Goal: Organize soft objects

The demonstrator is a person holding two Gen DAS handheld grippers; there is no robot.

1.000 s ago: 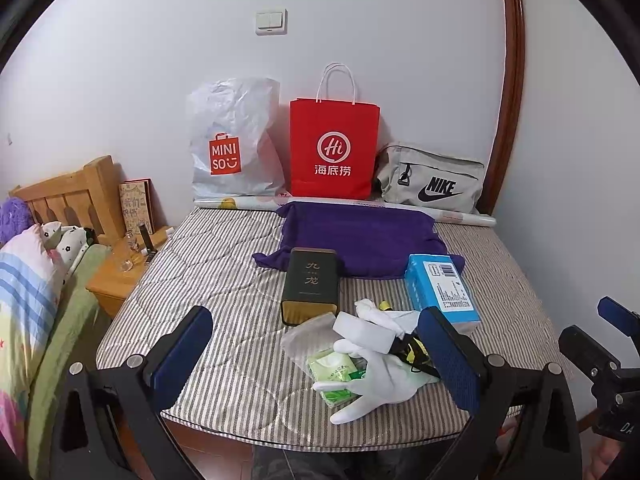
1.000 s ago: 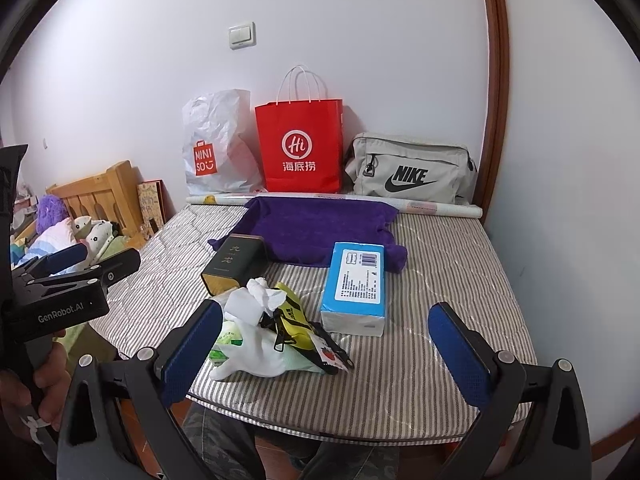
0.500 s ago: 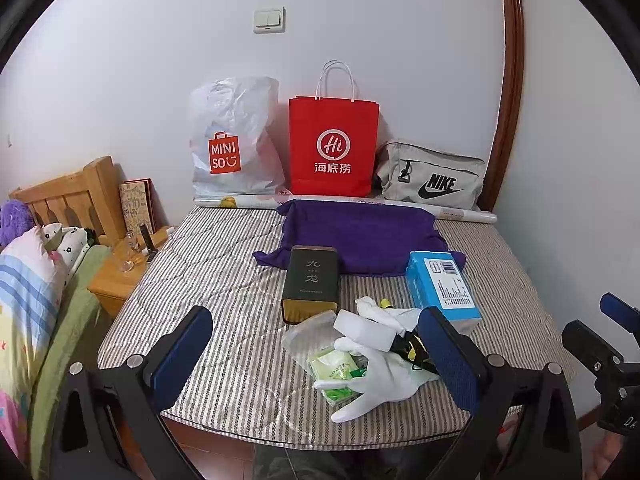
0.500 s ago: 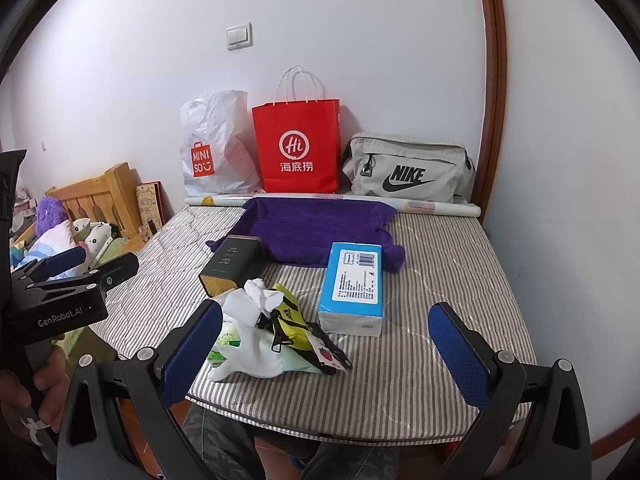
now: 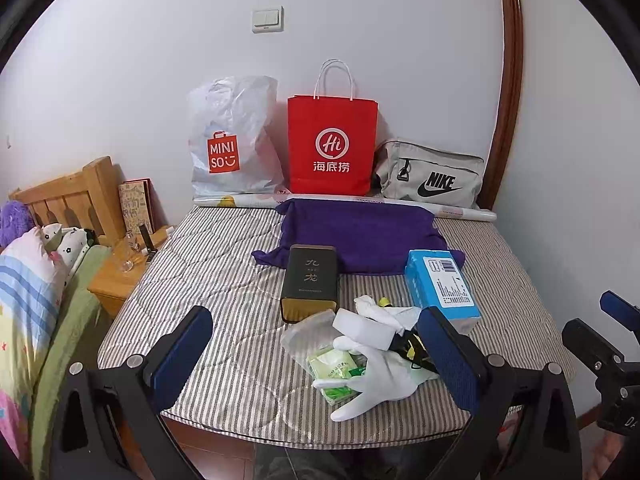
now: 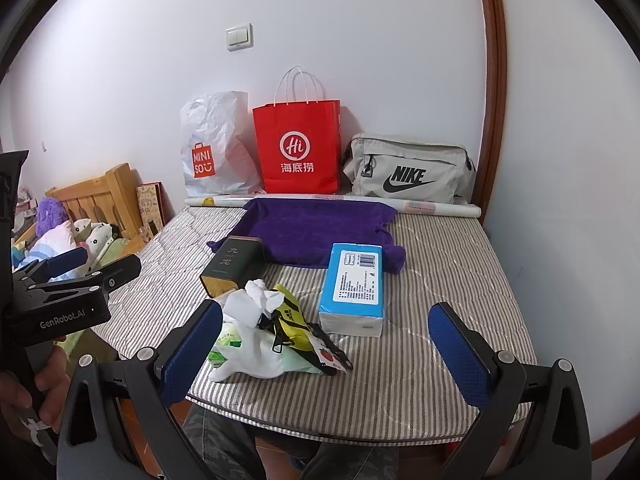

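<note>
left tool (image 5: 320, 360): blue-padded jaws spread wide apart, holding nothing, raised above the near edge of the bed (image 5: 224, 288). right tool (image 6: 326, 348): jaws likewise wide apart and empty, over the same edge; the left tool's body shows at the left of the right wrist view, gripped by a hand (image 6: 24, 384).

near items, heaped on the striped mattress close to the front edge: white glove (image 5: 376, 376), fingers splayed toward the edge, lying over a green tissue packet (image 5: 334, 370); a clear plastic wrapper (image 5: 306, 334) just behind it; a white foam block (image 5: 366, 328) resting on the heap; a yellow-and-black pouch (image 6: 290, 316) partly under the glove, with a small strawberry-print tag (image 6: 330, 354) beside it.

middle: dark tin box (image 5: 310, 280) lying flat, left of centre; blue tissue pack (image 6: 354, 286) to its right, apart from the heap.

further: purple towel (image 5: 360, 236), spread flat, its front edge touching the tin and the tissue pack.

far, against the wall: a rolled sheet (image 6: 328, 200) along the mattress end; white miniso bag (image 5: 232, 140), red paper bag (image 5: 332, 144), grey nike bag (image 5: 432, 180), standing side by side.
</note>
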